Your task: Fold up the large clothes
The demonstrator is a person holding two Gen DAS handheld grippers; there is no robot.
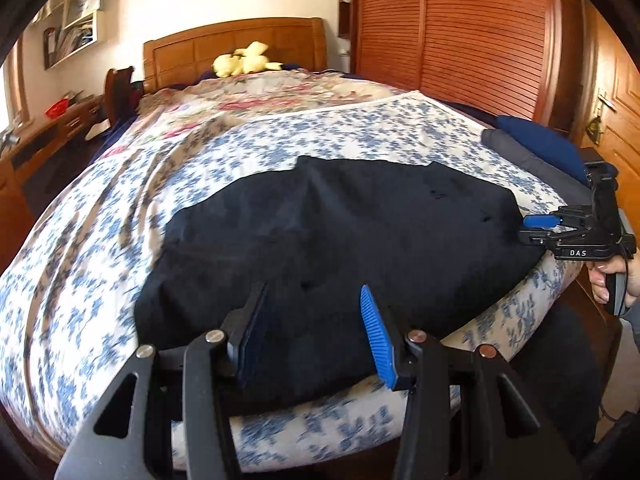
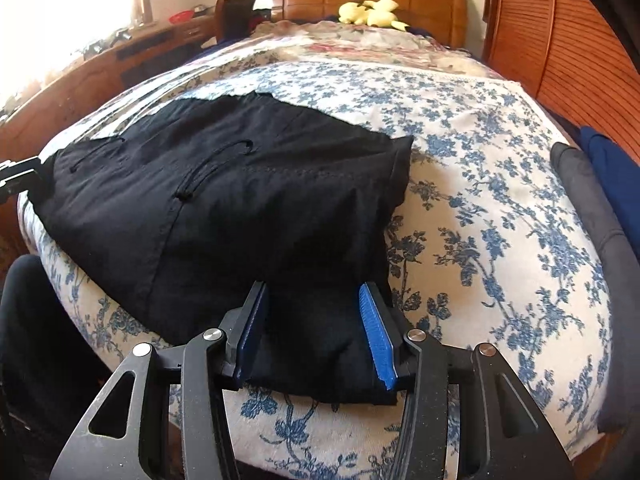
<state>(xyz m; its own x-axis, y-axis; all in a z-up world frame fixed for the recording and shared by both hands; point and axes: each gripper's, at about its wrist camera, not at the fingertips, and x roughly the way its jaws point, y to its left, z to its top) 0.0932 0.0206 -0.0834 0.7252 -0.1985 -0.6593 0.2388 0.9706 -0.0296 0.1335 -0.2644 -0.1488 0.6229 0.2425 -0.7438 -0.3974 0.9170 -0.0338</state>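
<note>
We see the black garment (image 1: 340,232) folded flat at the bed's (image 1: 80,240) near edge, on the blue-flowered cover. Our left gripper (image 1: 312,332) hangs over its near hem, the 2 jaws spread, nothing pinched between them. Our right gripper (image 2: 314,332) stands at the garment's near right corner — jaws spread too, cloth lying between them unpinched. At the bed's right edge lies a grey and navy pile (image 1: 536,152); a yellow plush toy (image 2: 370,12) sits by the headboard.

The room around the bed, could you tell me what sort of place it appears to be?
Most likely a home bedroom: a bed with a wooden headboard and floral bedspread, a yellow plush toy near the head, and louvred wooden wardrobe doors alongside.
</note>
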